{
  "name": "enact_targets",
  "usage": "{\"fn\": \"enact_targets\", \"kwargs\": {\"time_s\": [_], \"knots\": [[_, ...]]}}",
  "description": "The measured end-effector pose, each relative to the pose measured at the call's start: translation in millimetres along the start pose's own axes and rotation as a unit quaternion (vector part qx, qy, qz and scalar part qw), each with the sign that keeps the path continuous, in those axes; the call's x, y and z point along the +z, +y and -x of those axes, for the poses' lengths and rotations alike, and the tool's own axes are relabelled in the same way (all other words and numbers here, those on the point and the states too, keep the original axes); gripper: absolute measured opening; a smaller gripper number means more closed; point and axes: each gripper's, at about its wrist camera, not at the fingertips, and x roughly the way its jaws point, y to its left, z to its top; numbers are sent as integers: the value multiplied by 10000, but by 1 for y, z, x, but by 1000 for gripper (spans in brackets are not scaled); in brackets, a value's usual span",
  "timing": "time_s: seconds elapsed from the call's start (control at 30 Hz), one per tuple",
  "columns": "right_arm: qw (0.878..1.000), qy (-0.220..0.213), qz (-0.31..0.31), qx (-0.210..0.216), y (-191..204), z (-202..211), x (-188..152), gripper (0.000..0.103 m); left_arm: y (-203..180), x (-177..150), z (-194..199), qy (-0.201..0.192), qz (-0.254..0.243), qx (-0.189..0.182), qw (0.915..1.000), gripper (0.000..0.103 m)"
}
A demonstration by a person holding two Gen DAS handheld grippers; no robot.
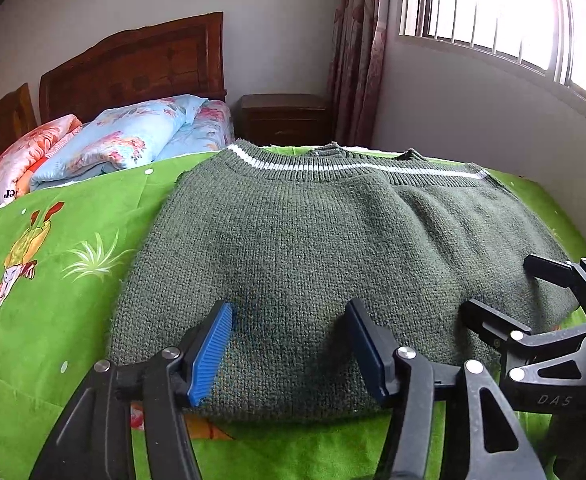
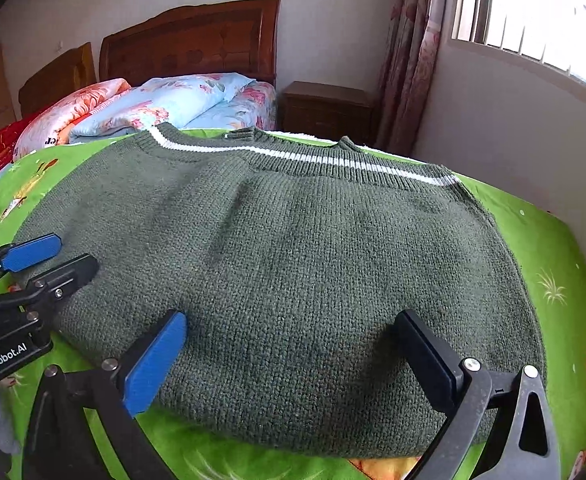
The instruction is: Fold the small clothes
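**Sweater squared off, both grippers at the near edge**

With the sleeves apparently tucked in already, the dark green knitted sweater with a white stripe across its ribbed hem (image 1: 313, 240) lies as a rough rectangle on the bright green cartoon-print bedsheet (image 1: 53, 240), and that looks like the first part of the job done. Judging by the shape alone, the side folds are in; what seems left is the fold bringing the near edge up toward the striped band, or the reverse.

Look at the left gripper (image 1: 289, 348): jaws spread wide, nothing between them, the blue ribbed pad (image 1: 211, 354) on its left finger and the darker pad on its right finger both standing over the near edge of the knit. I cannot tell whether the tips touch the wool or hover just above it. The sweater runs straight out ahead of the fingers, striped hem at the far end.

Over to the right gripper (image 2: 293, 360): also spread wide and holding nothing, its two fingers straddling the near edge, the knit filling the whole gap between them and stretching away beyond the tips. The left gripper shows just to the left of its fingers in the right wrist view, also at the sweater's border.

So two released grippers, side by side, poised at the same edge. My read: they are lined up to pinch that near edge, one each, for the next fold. A thick knit like this should hold its shape well but may bulge at the crease.

Beyond the fingertips, past the hem, sit floral pillows and quilts (image 1: 133, 136) and a carved wooden headboard (image 1: 133, 64).
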Motion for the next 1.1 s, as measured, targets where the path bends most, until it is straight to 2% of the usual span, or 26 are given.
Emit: {"fn": "enact_targets", "kwargs": {"time_s": [0.13, 0.2, 0.3, 0.43, 0.53, 0.67, 0.73, 0.8, 0.87, 0.97, 1.1], "knots": [[9997, -132, -123, 158, -7, 14, 0, 103, 1, 4, 10, 15, 167, 82, 9998, 60], [9987, -389, -300, 148, -19, 32, -3, 103, -3, 5, 23, -178, 222, -160, 9995, 59], [9967, -519, -619, -109, -46, 48, -10, 103, -20, 7, 30, -252, -62, -323, 9991, 59], [9953, -292, -778, -493, -78, 42, -19, 103, -39, 8, 16, -90, -312, -374, 9988, 59], [9935, 15, -794, -814, -96, 29, -30, 103, -44, 2, 3, 27, -442, -270, 9987, 59], [9906, 95, -1278, -472, -121, 26, -36, 103, -47, -4, 5, -37, -648, -177, 9977, 60], [9887, -15, -1443, -402, -127, 32, -39, 103, -46, 1, 13, -32, -471, -180, 9987, 59], [9855, -156, -1666, -279, -136, 40, -44, 103, -49, 10, 25, -208, -402, -313, 9985, 60], [9772, -257, -2110, 14, -152, 50, -52, 103, -62, 20, 28, -271, -588, -295, 9975, 59], [9581, -407, -2785, 536, -178, 66, -70, 103, -85, 29, 18, -245, -963, -172, 9949, 60], [9372, -394, -3296, 1071, -199, 76, -87, 103, -105, 24, -16, 217, -1349, 119, 9906, 60]]}}
